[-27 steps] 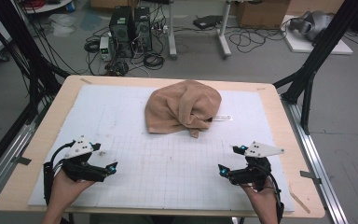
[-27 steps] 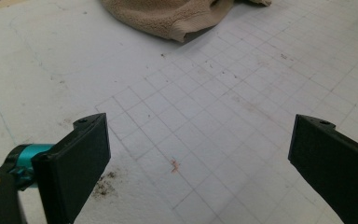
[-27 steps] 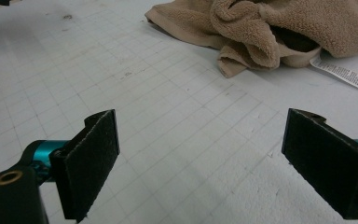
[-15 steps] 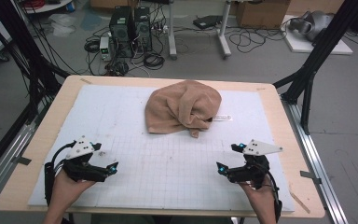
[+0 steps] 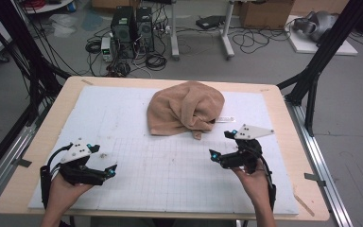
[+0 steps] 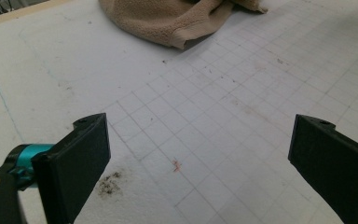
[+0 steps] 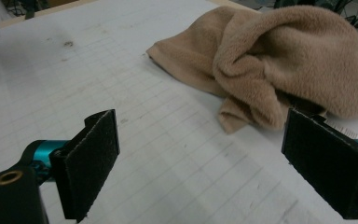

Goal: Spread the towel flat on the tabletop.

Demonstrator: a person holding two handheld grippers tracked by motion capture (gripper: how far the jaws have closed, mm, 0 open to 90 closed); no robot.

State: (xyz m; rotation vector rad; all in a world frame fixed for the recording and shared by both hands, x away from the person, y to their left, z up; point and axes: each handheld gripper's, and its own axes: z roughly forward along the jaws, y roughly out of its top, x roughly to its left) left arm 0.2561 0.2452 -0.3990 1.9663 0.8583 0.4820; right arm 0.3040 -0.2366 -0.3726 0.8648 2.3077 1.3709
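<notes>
The towel lay crumpled at the far middle of the table. The right hand-held gripper hovered near its front edge, jaws spread and empty; the left hand-held gripper sat well apart from the towel, likewise spread, empty.

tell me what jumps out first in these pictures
A crumpled tan terry-cloth towel lies heaped toward the far middle of the white gridded foam mat. Nearer the person, the left tool and right tool hover with jaws wide open, both short of the towel.
</notes>
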